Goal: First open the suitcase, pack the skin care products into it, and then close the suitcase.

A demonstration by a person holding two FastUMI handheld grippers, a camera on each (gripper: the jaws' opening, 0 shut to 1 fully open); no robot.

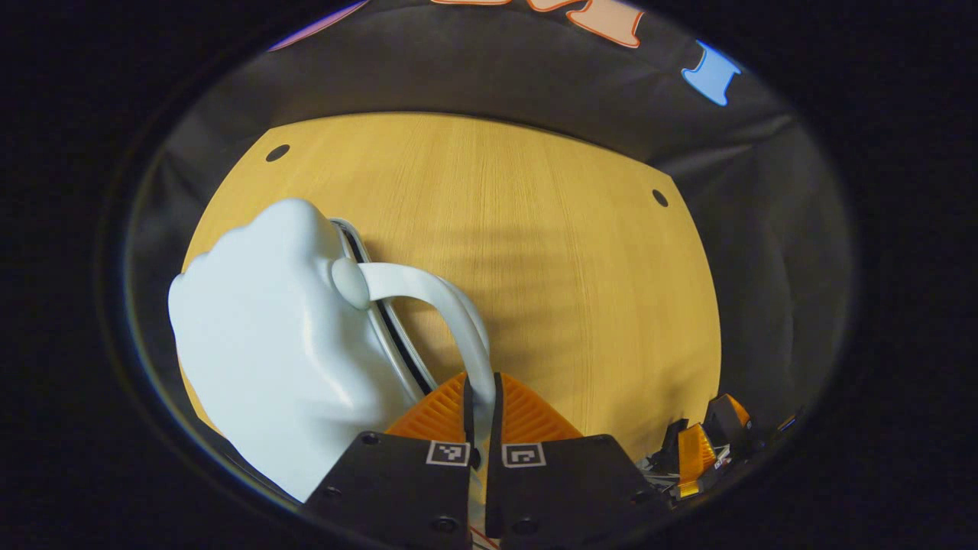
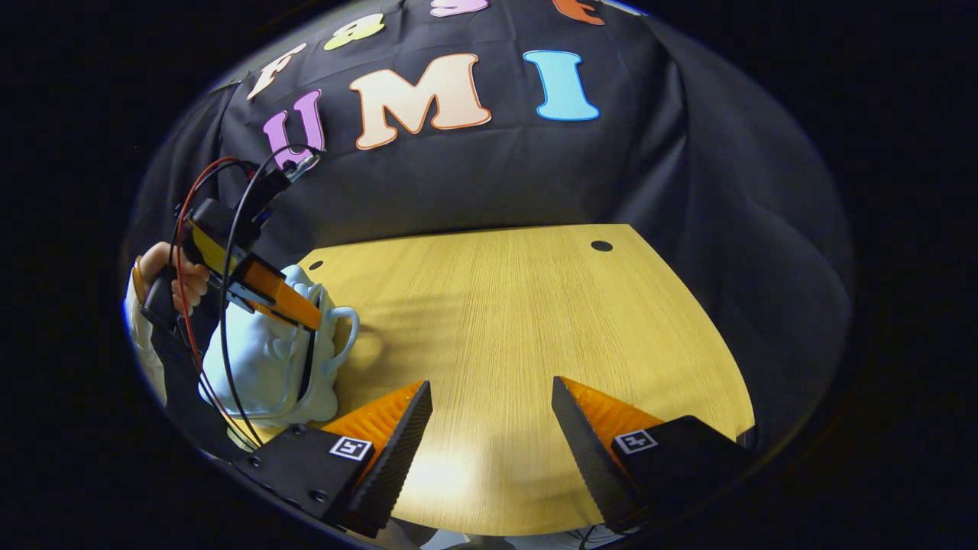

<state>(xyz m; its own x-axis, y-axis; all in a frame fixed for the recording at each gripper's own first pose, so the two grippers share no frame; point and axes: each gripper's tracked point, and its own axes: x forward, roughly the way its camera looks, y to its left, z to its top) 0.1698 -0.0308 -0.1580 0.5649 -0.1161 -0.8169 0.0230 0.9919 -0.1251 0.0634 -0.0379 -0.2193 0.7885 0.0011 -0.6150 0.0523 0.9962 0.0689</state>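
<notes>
A small white moulded suitcase [image 1: 267, 336] stands on the wooden table [image 1: 550, 252] at the left, its two shells together along a dark seam [image 1: 390, 325]. A curved white handle [image 1: 428, 286] arcs off its side. My left gripper [image 1: 481, 397] is shut on the lower end of that handle. In the right gripper view the suitcase [image 2: 267, 367] sits at the far left with the left gripper [image 2: 306, 317] reaching down at its handle [image 2: 348, 328], held by a hand [image 2: 172, 279]. My right gripper [image 2: 489, 412] hovers open over bare table, right of the suitcase, nothing between its fingers.
The table [image 2: 519, 305] has small dark holes near its far corners [image 2: 601, 246]. Black cloth walls rise behind and to the right. Red and black cables [image 2: 221, 229] loop from the left gripper. The right gripper [image 1: 703, 451] shows at the lower right in the left gripper view.
</notes>
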